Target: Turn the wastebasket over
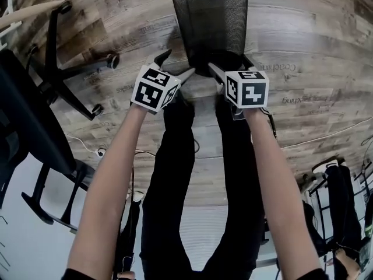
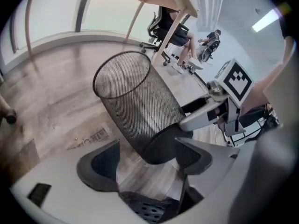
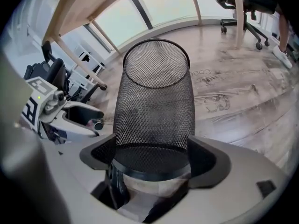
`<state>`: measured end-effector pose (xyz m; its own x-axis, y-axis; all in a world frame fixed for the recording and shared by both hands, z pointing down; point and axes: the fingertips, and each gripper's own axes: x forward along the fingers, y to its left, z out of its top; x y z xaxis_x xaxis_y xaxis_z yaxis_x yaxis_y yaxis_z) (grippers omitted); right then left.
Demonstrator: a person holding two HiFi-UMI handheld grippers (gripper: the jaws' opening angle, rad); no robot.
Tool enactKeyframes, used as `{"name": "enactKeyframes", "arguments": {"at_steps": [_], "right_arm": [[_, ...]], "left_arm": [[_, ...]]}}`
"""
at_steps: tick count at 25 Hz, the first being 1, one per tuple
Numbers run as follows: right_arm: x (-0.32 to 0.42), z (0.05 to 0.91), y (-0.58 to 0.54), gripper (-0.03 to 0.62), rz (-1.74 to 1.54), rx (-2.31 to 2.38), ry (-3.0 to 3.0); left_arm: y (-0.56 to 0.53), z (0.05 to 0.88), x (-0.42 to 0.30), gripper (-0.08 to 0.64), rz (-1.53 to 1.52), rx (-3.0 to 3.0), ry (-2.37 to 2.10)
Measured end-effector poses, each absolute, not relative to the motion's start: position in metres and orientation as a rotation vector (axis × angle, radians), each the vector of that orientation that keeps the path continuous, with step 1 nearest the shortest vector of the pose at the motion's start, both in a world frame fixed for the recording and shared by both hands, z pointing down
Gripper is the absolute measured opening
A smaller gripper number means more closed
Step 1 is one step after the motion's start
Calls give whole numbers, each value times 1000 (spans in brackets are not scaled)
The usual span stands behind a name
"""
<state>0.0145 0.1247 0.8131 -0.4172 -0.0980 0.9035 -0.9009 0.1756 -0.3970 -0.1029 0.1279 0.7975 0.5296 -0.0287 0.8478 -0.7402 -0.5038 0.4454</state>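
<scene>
A black wire-mesh wastebasket (image 1: 211, 25) stands upright on the wooden floor, its open rim up. My right gripper (image 1: 231, 66) is open, and its jaws straddle the basket's solid base (image 3: 152, 160) with the pads (image 3: 205, 155) close beside it. My left gripper (image 1: 173, 66) is open too, just left of the base and apart from it. In the left gripper view the wastebasket (image 2: 135, 106) leans across the picture beyond the left gripper (image 2: 147, 160). The right gripper's finger (image 2: 203, 115) reaches to the base there. The left gripper (image 3: 70, 113) shows at the left of the right gripper view.
An office chair's wheeled base (image 1: 70, 74) stands on the floor to the left. The person's black-trousered legs (image 1: 175, 174) are right behind the grippers. Wooden desk legs (image 3: 77, 55) rise beyond the basket. A thin cable (image 1: 326, 134) runs along the floor at right.
</scene>
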Motion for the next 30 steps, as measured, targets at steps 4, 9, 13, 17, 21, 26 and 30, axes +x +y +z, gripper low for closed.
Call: {"name": "enactKeyframes", "arguments": {"at_steps": [4, 9, 13, 17, 21, 26, 30], "right_arm": [[12, 813, 126, 440, 1314, 953, -1670], [6, 813, 126, 440, 1295, 948, -1670], [5, 813, 126, 440, 1279, 918, -1671], [5, 812, 125, 440, 1276, 911, -1670], [3, 812, 125, 440, 1255, 914, -1676], [-1, 810, 125, 442, 1217, 889, -1678], [-2, 810, 126, 442, 1215, 891, -1680]], "left_arm": [[74, 783, -96, 379, 1089, 2063, -614], [0, 762, -79, 379, 1148, 2234, -627], [-38, 752, -60, 377, 1215, 2345, -588], [-65, 749, -45, 349, 1269, 2422, -532], [-69, 752, -34, 305, 1336, 2434, -417], [-56, 755, -34, 228, 1501, 2465, -272], [-56, 756, -35, 225, 1500, 2447, -271]]}}
